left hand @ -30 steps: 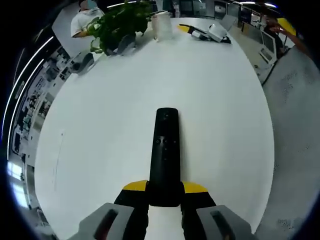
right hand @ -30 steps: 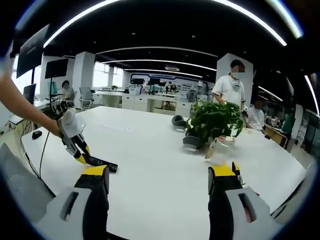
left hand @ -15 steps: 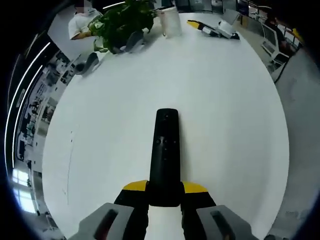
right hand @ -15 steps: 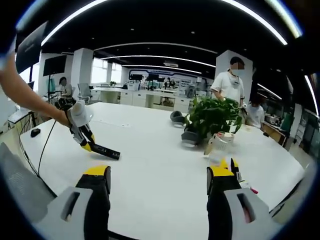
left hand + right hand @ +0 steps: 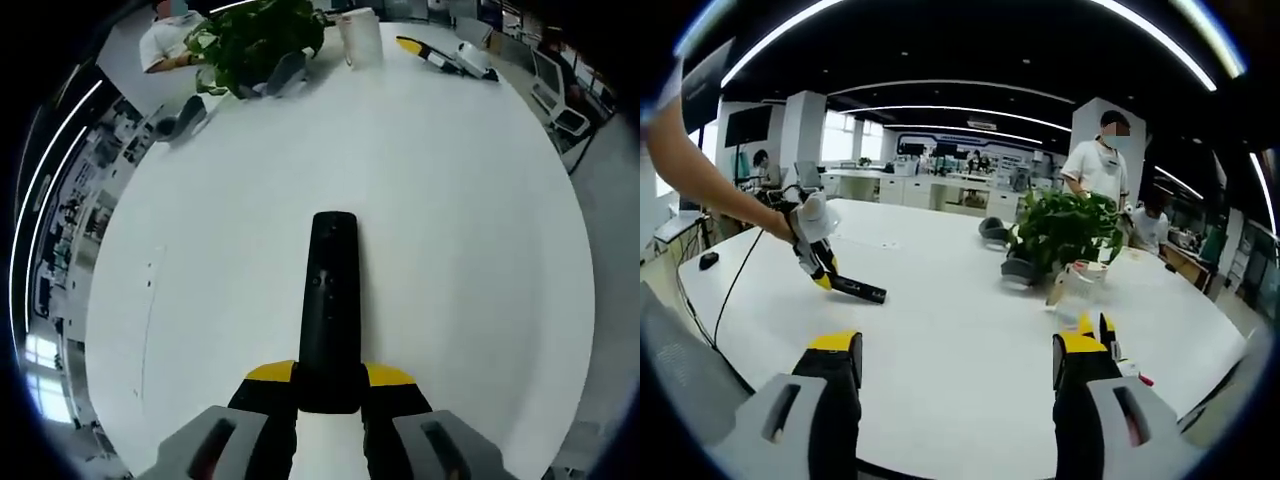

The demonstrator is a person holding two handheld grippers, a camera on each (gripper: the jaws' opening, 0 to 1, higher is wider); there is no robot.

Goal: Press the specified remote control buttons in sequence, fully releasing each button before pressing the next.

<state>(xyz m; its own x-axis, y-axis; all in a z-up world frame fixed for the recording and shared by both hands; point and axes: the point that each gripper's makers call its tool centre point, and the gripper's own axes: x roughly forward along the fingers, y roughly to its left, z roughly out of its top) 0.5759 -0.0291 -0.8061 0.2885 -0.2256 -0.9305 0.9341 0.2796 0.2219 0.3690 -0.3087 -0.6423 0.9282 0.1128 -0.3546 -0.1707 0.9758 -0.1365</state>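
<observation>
Black and slim, the remote (image 5: 329, 310) is clamped by its near end in the left tongs (image 5: 329, 385), its far end over the white desk (image 5: 450, 200). The right tongs (image 5: 955, 365) gape wide with nothing between them, well apart from it. Pressing with so short a grip could lever the remote loose, or hit the wrong button.
</observation>
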